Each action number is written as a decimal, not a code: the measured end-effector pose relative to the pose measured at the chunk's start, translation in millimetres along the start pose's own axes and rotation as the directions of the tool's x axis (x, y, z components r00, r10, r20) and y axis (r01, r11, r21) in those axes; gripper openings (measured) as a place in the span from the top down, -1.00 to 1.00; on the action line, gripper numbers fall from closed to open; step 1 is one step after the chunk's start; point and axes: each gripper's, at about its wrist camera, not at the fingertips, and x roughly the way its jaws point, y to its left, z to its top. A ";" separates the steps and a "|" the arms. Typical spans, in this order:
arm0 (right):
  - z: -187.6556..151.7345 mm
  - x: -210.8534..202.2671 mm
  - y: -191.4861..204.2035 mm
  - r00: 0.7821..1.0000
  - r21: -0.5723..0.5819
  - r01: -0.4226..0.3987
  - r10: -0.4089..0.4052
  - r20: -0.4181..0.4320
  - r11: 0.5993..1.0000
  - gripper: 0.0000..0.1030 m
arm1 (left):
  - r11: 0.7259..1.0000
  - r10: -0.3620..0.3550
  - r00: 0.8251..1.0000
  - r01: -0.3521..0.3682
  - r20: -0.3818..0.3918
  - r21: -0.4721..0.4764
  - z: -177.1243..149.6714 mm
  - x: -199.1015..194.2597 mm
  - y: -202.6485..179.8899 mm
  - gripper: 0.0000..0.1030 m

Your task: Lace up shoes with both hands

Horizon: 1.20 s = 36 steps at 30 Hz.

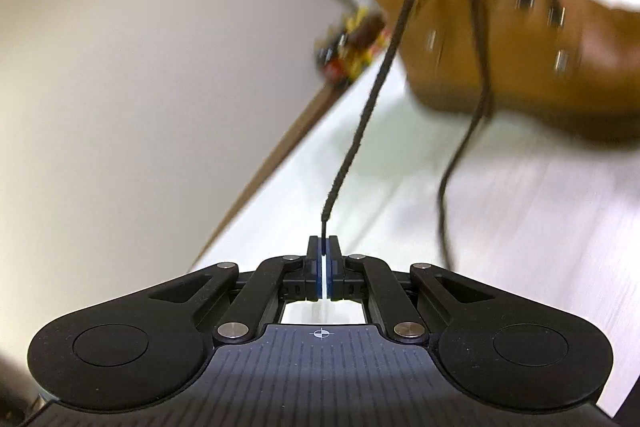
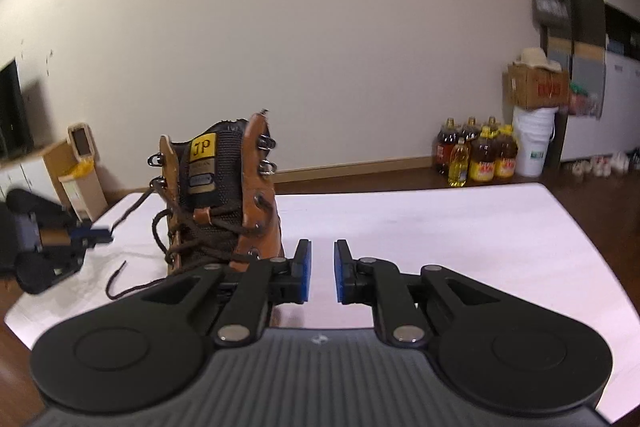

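**Left gripper clamped on lace end; right gripper parted and empty**

Left gripper (image 1: pixel 324 247): jaws closed on the tip of the dark lace (image 1: pixel 376 87). The tool is pitched downward toward the table (image 1: pixel 520 219). From the pads the lace runs up, nearly straight, to the brown boot (image 1: pixel 500 39), which fills the upper right of the left wrist view, blurred. A second strand (image 1: pixel 464 155) hangs slack from the boot and curves down over the tabletop.

Right gripper (image 2: pixel 322 271): jaws apart, blue pads facing each other, nothing between them. It points forward and slightly down over the table (image 2: pixel 440 227). The boot (image 2: pixel 224 195) stands upright just ahead and left of the left finger, tongue and eyelets facing the camera, lower eyelets laced, upper hooks bare. A loose lace end (image 2: pixel 116 279) lies on the table left of the boot. The left gripper (image 2: pixel 96 233) is seen at the far left edge, beside the boot, with a strand leading from it toward the hooks.

Surface: white tabletop over wooden floor. Room: plain pale wall; oil bottles (image 2: pixel 476 155) on the floor against it; a white bucket (image 2: pixel 532 143) with a cardboard box (image 2: pixel 536 87) on top to their right.
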 end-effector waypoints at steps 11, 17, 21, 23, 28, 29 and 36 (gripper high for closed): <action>-1.0 11.3 74.9 0.949 -0.216 -0.316 0.301 -0.098 0.924 0.70 | 0.995 -0.058 0.998 0.057 -0.010 -0.082 -3.1 -4.0 0.6 0.88; 4.7 51.9 140.2 0.889 -0.339 -0.451 0.383 -0.250 0.826 0.69 | 0.980 -0.091 0.996 0.091 0.006 -0.177 -17.7 8.1 11.0 0.88; 0.9 89.8 173.0 0.843 -0.282 -0.502 0.390 -0.370 0.818 0.69 | 0.968 -0.086 0.996 0.088 0.018 -0.235 -23.4 14.7 14.4 0.87; -1.4 101.8 185.1 0.840 -0.285 -0.499 0.377 -0.390 0.818 0.69 | 0.958 -0.083 0.996 0.088 0.029 -0.271 -37.1 7.4 22.2 0.87; -6.2 136.5 217.5 0.837 -0.307 -0.482 0.329 -0.437 0.821 0.68 | 0.944 -0.072 0.996 0.083 0.046 -0.319 -62.8 -23.3 35.2 0.84; -7.3 141.3 220.8 0.836 -0.309 -0.476 0.316 -0.448 0.823 0.68 | 0.944 -0.070 0.996 0.082 0.049 -0.319 -64.4 -27.2 34.9 0.84; -15.9 148.4 225.8 0.831 -0.302 -0.468 0.298 -0.469 0.830 0.95 | 0.925 -0.047 0.993 0.084 0.110 -0.370 -72.7 -69.6 36.7 0.83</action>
